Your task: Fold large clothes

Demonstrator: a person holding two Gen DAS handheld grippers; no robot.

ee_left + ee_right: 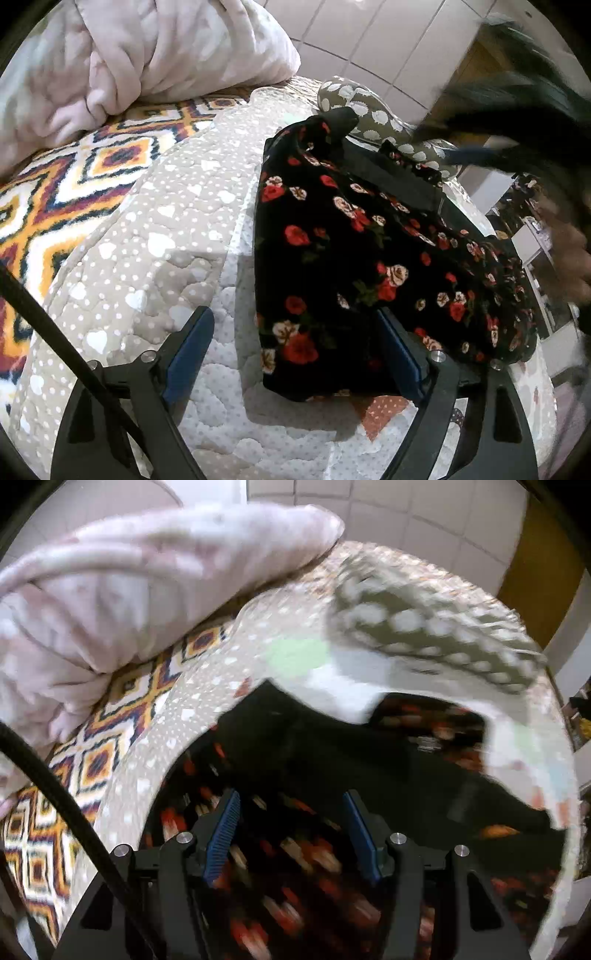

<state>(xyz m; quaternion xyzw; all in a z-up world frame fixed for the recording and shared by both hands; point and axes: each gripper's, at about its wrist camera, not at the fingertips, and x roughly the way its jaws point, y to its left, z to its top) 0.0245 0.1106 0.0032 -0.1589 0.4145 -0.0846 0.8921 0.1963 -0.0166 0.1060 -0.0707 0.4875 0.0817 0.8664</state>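
Observation:
A black garment with red and cream roses [369, 251] lies folded on the beige quilt with white hearts [155, 236]. My left gripper [295, 350] stands open and low over the garment's near left corner. Its right finger [399, 354] is by the cloth edge, and its left finger [192, 350] is over bare quilt, clear of the cloth. In the blurred right wrist view my right gripper [291, 830] hangs open above the same garment [303, 893], with nothing pinched between its blue pads. A plain black band [332, 749] of the garment runs across beyond the fingers.
A bunched pale pink blanket [147, 55] lies at the back left on an orange, white and navy diamond-pattern cover [55, 199]. An olive pillow with white spots [373, 110] sits behind the garment. A person's hand [569, 254] and a dark blurred shape [517, 96] are at the right. A black cable [55, 794] crosses the left.

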